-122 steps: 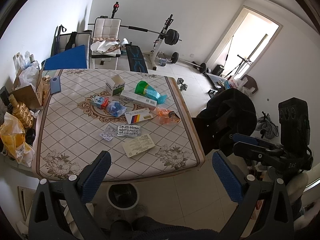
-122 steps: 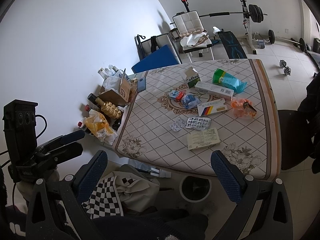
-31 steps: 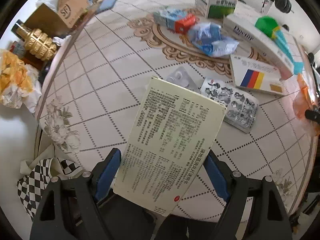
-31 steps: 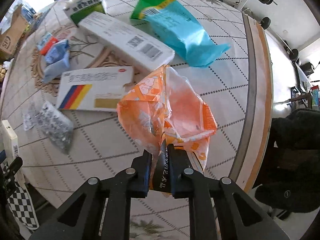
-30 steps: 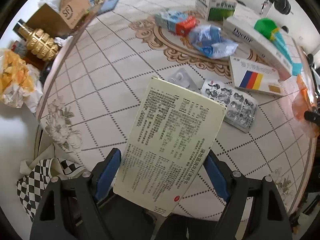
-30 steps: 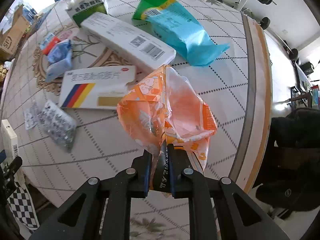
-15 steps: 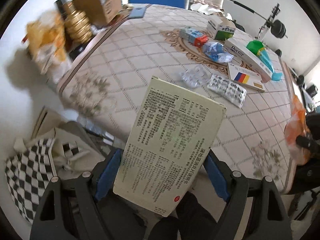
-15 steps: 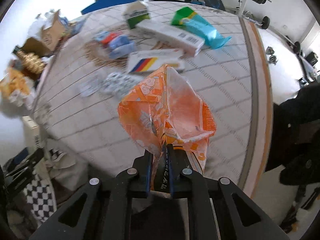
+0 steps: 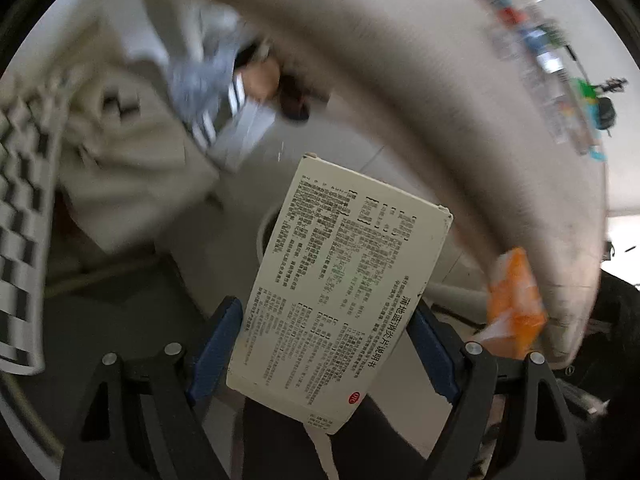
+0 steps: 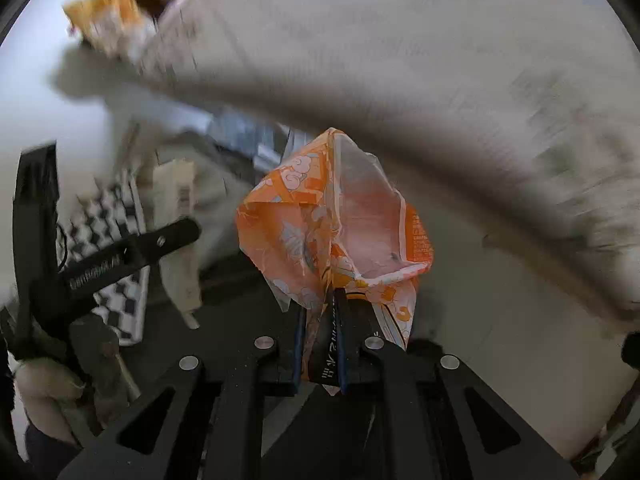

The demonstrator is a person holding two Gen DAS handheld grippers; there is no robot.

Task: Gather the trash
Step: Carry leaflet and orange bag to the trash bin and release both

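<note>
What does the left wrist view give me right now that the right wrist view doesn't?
Only the left wrist view shows the printed face of the cream medicine box held in the left gripper, and a pale round rim behind it that may be the bin, mostly hidden.

Only the right wrist view shows the right gripper shut on the orange wrapper, plus the yellow bag beyond the table.

Both views show the wrapper, the box, the checkered cloth and the blurred table edge.
</note>
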